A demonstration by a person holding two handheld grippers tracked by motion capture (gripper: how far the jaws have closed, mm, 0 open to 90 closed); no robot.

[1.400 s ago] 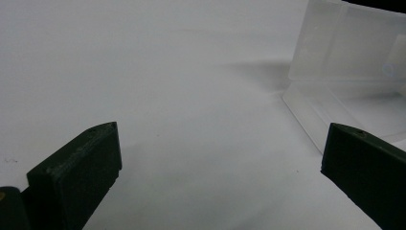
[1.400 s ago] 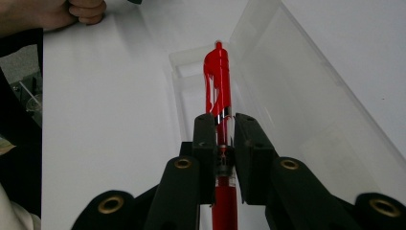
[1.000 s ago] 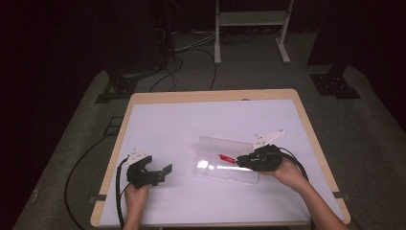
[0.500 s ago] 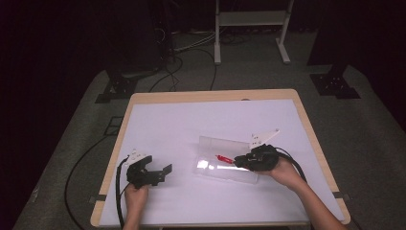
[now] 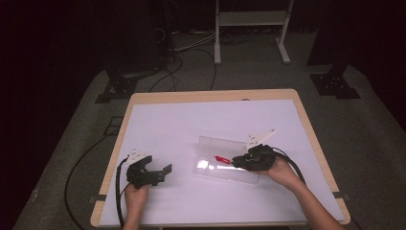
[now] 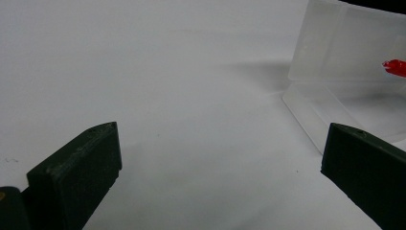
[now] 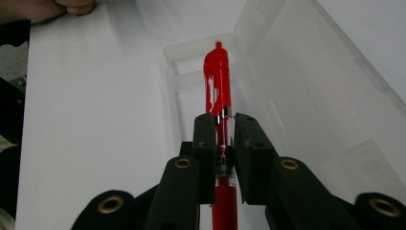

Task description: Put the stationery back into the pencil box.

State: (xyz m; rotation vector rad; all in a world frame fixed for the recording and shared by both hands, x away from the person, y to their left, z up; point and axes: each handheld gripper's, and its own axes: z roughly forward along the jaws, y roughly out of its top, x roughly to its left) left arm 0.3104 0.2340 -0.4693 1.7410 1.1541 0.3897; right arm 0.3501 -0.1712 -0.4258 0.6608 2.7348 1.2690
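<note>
- Pen (image 7: pixel 218 91): red, clamped between the jaws of my right gripper (image 7: pixel 224 125), its tip out over the open clear case (image 5: pixel 225 165) on the table (image 5: pixel 191 124).
- I judge it best to keep the pen parallel to the case's length, lower it, then release.
- My left gripper (image 5: pixel 163 173) rests near the table's front edge, jaws wide, holding nothing.
- My right hand (image 5: pixel 280 173) reaches in from the case's right end.
</note>
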